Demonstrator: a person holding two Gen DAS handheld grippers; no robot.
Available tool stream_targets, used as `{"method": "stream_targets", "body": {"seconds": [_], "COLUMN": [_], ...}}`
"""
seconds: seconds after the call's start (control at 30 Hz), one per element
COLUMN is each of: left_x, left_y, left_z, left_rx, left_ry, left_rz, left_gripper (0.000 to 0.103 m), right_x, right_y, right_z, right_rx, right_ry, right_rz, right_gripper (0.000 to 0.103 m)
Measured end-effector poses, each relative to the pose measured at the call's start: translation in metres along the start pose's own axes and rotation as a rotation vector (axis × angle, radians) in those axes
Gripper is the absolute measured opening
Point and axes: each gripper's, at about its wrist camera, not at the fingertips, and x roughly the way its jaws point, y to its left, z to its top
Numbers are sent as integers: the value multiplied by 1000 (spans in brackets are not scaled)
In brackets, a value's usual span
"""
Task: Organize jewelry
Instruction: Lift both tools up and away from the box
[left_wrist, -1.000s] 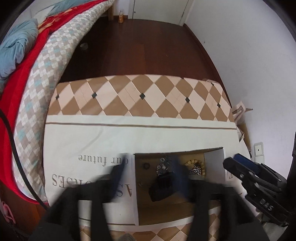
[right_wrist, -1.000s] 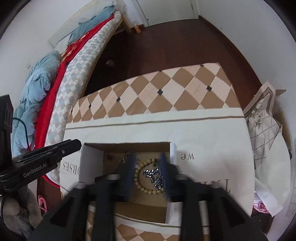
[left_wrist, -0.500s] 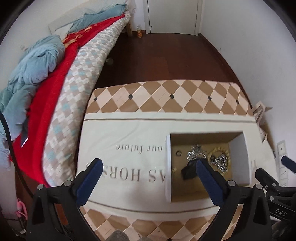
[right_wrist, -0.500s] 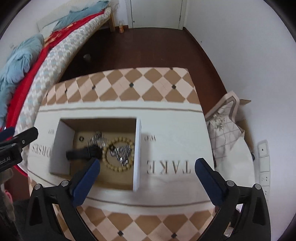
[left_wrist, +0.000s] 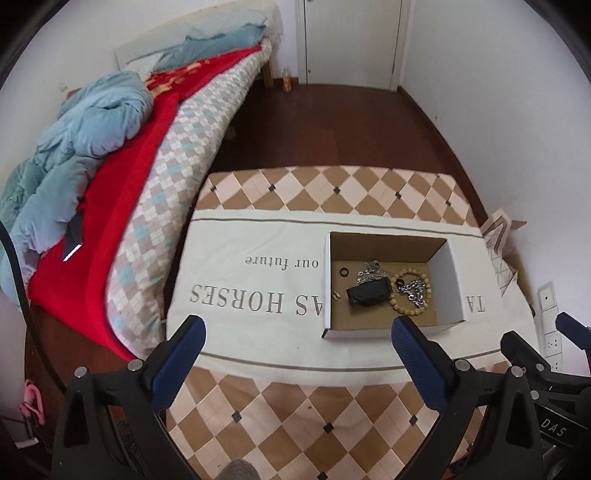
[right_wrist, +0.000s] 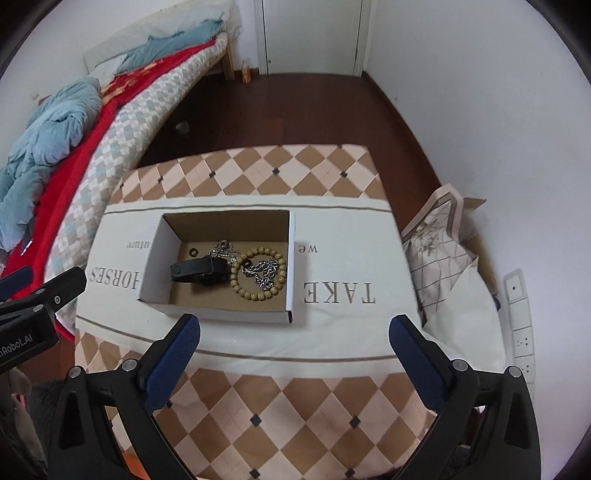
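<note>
One cardboard box (right_wrist: 225, 312) holds one black band (right_wrist: 197, 270), one bead bracelet (right_wrist: 258, 274), two chains and two rings.

Both wrist views high, angled down, sharing cardboard box (left_wrist: 391, 291) (right_wrist: 225, 266), apparently near

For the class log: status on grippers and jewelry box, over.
Left gripper open, empty. Right gripper open, empty. Box holds bead bracelet, chains, black band. Nothing obstructing.

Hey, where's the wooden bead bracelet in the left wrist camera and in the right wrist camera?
Left wrist view: the wooden bead bracelet lies right of centre, at the right end of the cardboard box.
Right wrist view: the bracelet is left of centre, again at the box's right end.
Shared landmark: the black band lying just left of it.
</note>
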Motion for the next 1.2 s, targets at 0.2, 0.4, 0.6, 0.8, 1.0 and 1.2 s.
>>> {"method": "stream_targets", "body": {"seconds": [0.2,0.4,0.6,0.8,1.0,1.2], "left_x": [-49,-102,-147,-181,-209,-227], "left_y": [3,2,5,0,-3,-3], "left_z": [-16,-31,-47,-63,-74,-80], "left_rx": [-29,-11,-8,1,10,-5], "left_ry": [-58,-130,-170,-196,-230,-239], "left_rz": [-44,-49,-79,-106,-113,-148], "left_gripper": [103,103,103,103,103,103], "right_x": [-58,-114,-173,-220,-255,-273], "right_y": [-4,-9,-12,-14,-13,-16], "right_z": [-14,-32,-53,-69,-86,-93], "right_rx": [-6,-8,-1,6,3,10], "right_ry": [-83,-162,-237,-292,-315,-327], "right_rz": [-11,-12,-13,-22,-20,-11], "right_gripper": [103,103,103,103,103,103]}}
